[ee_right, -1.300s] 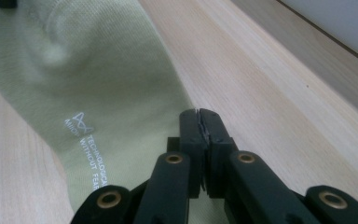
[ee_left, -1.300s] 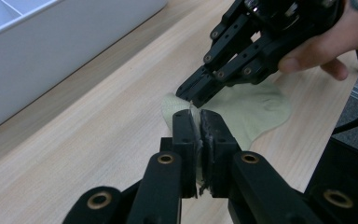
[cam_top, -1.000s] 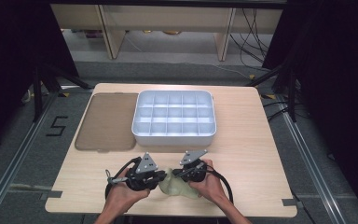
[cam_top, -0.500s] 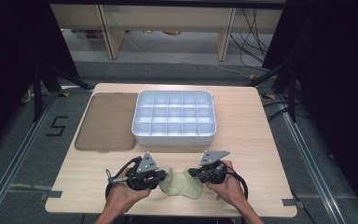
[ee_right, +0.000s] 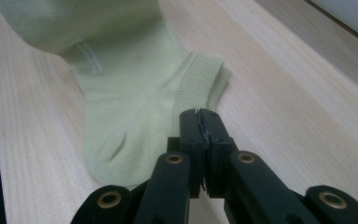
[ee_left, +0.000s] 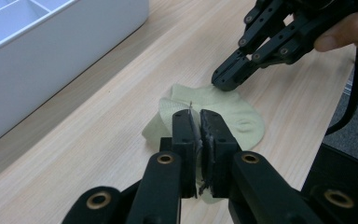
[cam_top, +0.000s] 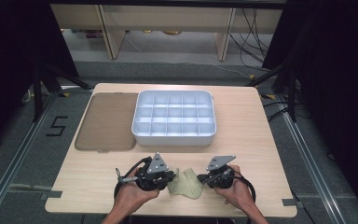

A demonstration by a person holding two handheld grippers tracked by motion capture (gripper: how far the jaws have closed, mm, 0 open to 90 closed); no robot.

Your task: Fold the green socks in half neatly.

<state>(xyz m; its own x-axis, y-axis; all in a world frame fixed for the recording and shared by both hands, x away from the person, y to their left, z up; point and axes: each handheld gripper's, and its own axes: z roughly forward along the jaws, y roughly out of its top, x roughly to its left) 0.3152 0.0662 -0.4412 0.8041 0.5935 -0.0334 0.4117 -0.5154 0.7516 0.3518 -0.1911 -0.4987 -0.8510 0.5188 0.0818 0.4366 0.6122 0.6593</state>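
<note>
Pale green knit sock (cam_top: 185,183), ribbed cuff, flat on grainy wood; left gripper (ee_left: 199,122) seemingly pinching it, right gripper (ee_right: 200,122) closed, empty.

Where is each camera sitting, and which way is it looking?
High view: sits above the table's near side, looking forward and down on the light wooden table, the white plastic compartment tray and both hands.
Left gripper view: rides on the left gripper, looking along its shut black fingers over the pale green sock toward the right gripper.
Right gripper view: rides on the right gripper, looking along its shut fingers at the sock's cuff.
Shared: both gripper views show the same sock from opposite ends.
</note>
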